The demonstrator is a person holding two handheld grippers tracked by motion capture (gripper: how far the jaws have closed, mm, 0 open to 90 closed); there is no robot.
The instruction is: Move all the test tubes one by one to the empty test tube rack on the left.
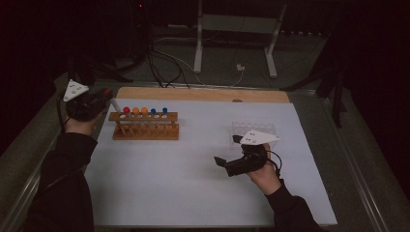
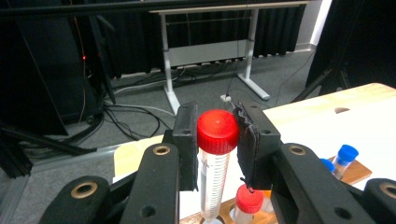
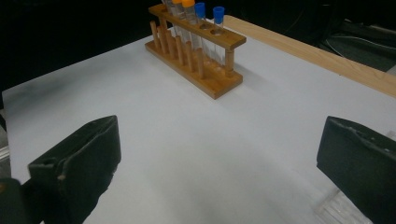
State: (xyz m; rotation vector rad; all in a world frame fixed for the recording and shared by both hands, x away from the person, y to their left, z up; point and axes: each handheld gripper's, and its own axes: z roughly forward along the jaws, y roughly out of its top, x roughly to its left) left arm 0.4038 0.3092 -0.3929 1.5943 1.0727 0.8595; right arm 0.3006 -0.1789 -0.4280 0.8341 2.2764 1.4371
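Currently the left gripper [image 2: 218, 140] pinches a red-capped tube [image 2: 215, 161], its base at an end hole of the wooden rack [image 1: 145, 125] on the counter [image 1: 193, 183]. Tilting might jam it. The right gripper [image 3: 219, 158] hovers, spread wide.

The rack [image 1: 145, 126] is bare matt wood. The held tube [image 2: 214, 182] is clear smooth plastic, its red cap [image 2: 217, 131] glossy and ribbed. The worktop [image 1: 193, 183] carries a matt white sheet.
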